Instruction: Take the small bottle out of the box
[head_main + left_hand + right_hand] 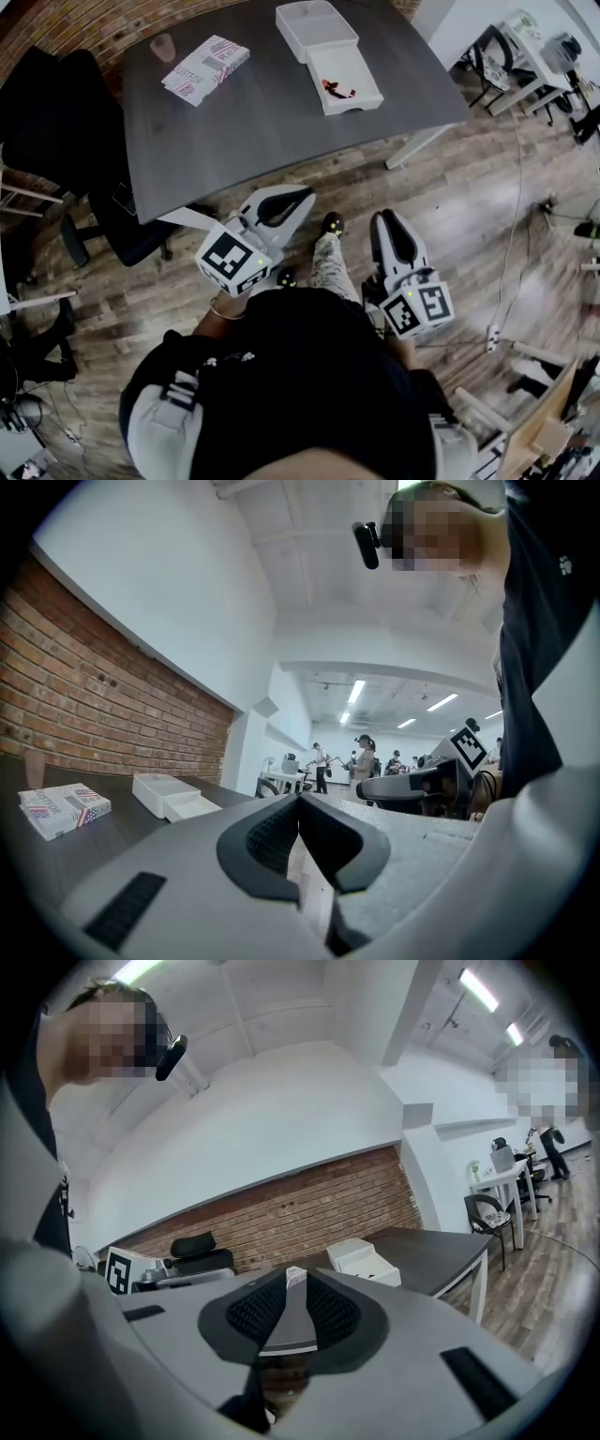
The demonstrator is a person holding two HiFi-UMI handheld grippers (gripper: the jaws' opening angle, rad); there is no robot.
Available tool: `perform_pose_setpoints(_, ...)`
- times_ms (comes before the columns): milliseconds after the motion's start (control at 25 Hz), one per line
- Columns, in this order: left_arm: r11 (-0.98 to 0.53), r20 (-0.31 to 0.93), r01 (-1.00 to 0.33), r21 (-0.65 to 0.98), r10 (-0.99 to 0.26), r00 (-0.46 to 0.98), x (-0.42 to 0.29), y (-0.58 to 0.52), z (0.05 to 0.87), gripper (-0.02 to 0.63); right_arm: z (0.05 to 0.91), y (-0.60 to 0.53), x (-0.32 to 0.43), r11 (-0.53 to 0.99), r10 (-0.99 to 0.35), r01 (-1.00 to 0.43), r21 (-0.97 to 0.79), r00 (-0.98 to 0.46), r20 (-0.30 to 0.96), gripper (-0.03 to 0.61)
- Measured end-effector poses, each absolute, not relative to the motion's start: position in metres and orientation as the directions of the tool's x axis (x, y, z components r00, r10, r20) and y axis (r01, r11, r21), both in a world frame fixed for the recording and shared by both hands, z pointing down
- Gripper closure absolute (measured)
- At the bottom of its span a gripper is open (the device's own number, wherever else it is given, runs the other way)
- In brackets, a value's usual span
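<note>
The table is dark grey with a streaky wood grain. The box is white, and a small red-and-black item lies inside. The packet is white with red and blue print. The floor is brown planks. The left tongs and right tongs are pale grey with black pads and cubes of black-and-white squares.

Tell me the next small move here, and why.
Probably step up to the table and lift the right gripper toward the open white box. That gripper hangs low over the floor, well short of the table, jaws a little apart with nothing between them, and the box sits at the far edge.
</note>
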State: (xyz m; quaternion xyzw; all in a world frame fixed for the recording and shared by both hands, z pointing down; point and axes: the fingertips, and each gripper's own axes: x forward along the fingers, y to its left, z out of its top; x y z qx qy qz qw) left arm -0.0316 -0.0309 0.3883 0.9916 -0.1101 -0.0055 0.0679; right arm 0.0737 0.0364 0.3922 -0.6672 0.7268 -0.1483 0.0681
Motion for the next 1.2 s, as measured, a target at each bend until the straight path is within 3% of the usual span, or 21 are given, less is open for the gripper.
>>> perform_pose_setpoints(400,-0.935,0.023,-0.336,0.113,-0.336,0.942,-0.012,-0.103,0.383,0.612,0.389,-0.059,0.106,0.192,-0.971,-0.929,-0.317,-0.227,0.079,0.497)
perform_pose_setpoints(1200,-0.882,0.071,-0.453,0.127,-0.448,0.891,0.07,-0.229,0.394,0.612,0.413,-0.21,0.187,0.327,-0.908,-0.889,-0.32,-0.389,0.153,0.477)
